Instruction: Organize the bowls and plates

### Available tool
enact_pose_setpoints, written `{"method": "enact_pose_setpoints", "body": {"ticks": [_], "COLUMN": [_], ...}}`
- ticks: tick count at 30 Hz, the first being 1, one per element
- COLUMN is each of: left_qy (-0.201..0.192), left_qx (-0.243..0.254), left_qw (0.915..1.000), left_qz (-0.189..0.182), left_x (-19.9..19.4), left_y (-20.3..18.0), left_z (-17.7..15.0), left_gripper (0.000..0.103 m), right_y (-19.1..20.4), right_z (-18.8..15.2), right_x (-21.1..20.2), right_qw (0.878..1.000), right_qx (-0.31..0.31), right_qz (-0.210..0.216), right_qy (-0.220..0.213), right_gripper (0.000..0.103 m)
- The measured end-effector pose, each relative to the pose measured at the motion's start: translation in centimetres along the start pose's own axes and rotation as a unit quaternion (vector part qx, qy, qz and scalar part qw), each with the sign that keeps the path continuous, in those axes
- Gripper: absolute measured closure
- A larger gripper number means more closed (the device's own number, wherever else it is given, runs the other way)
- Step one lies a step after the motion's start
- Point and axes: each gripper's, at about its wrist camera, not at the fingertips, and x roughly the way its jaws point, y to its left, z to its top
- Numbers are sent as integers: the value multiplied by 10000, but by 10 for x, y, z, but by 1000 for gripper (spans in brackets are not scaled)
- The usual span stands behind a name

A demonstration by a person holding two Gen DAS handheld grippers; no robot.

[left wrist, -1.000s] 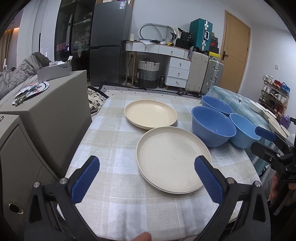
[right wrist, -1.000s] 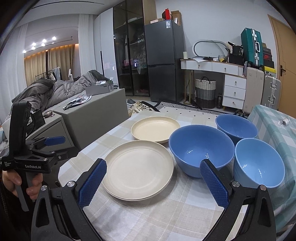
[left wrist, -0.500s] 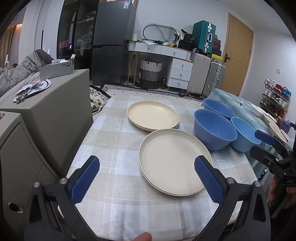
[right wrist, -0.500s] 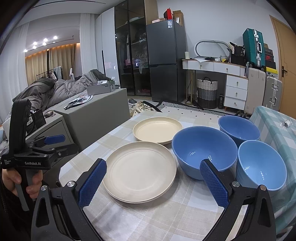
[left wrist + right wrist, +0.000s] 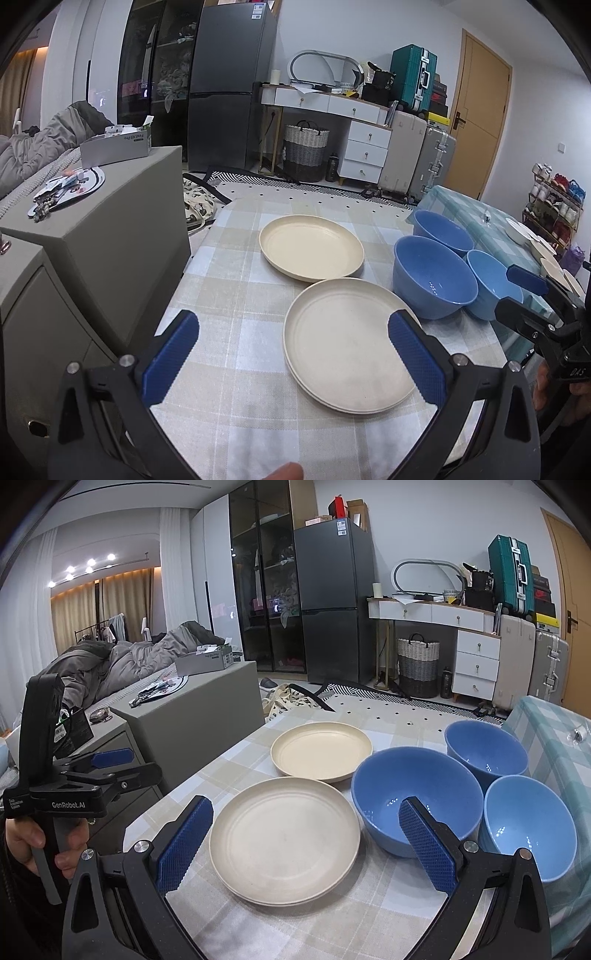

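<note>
Two cream plates lie on the checked tablecloth: a near one (image 5: 347,343) (image 5: 284,838), which looks like two stacked, and a far one (image 5: 312,245) (image 5: 321,749). Three blue bowls stand to their right: a large one (image 5: 432,280) (image 5: 413,797), a far one (image 5: 441,230) (image 5: 485,753) and a light blue one (image 5: 491,280) (image 5: 528,830). My left gripper (image 5: 291,350) is open and empty above the table's near edge, left of the near plate. My right gripper (image 5: 306,842) is open and empty, over the near plate's front.
A grey cabinet (image 5: 99,221) stands close to the table's left edge. A second table with a teal checked cloth (image 5: 554,731) adjoins on the right. A fridge (image 5: 229,85), basket (image 5: 304,151), drawers and suitcases are at the back.
Both grippers have drawn back and risen a little, so the plates and bowls look slightly farther away. Nothing on the table has moved.
</note>
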Motion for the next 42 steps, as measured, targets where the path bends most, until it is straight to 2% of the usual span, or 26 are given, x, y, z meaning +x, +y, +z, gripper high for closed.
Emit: {"method": "enact_pose_setpoints", "body": {"ticks": [14, 30, 42], "left_qy": [30, 63, 459], "left_qx": [74, 157, -121], "left_qw": [9999, 9995, 9978], "left_qz": [110, 256, 460], "left_x": [20, 61, 106], "left_y": [2, 6, 20], "left_z": [42, 97, 121], "left_gripper": [0, 0, 0], "right_y": [2, -26, -51], "right_z": [43, 89, 128], "right_x": [31, 75, 122], "right_qw": [9999, 9994, 9965], "right_qx": [-116, 69, 319], "right_qz": [-11, -229, -396], "right_qy": [118, 259, 656], "right_gripper": [1, 1, 1]}}
